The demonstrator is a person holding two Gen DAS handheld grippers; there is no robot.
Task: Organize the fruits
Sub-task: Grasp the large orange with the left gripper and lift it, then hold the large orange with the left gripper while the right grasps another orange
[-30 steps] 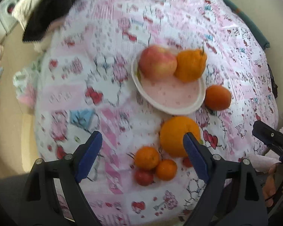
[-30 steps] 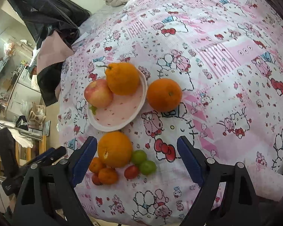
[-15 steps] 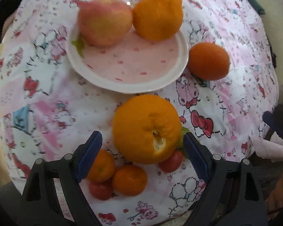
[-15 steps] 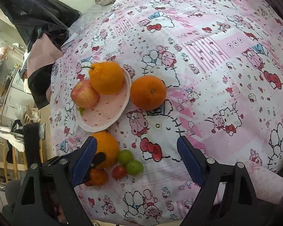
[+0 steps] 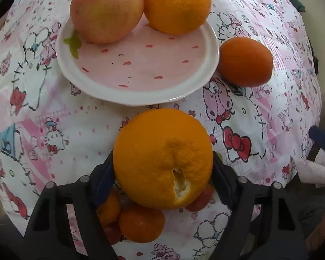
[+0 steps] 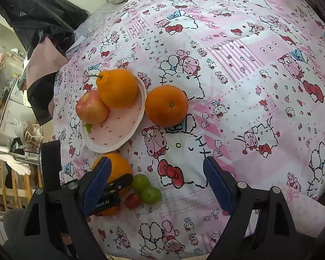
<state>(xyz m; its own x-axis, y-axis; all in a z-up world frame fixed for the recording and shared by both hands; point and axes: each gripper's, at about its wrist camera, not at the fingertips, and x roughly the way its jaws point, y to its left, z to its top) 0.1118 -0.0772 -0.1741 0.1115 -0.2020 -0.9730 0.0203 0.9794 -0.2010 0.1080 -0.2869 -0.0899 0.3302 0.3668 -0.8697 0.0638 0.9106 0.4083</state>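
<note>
While our left tongs pinch the big orange just short of the plate, which holds an apple and a knobbly orange, our right tongs hang spread above the bedsheet.

A: Left wrist view?
B: Close, low over the big torn-skinned orange, facing the pink speckled plate.
A: Right wrist view?
B: Higher, farther back, looking across the pink cartoon-print bedsheet. Both share the plate and orange.
</note>
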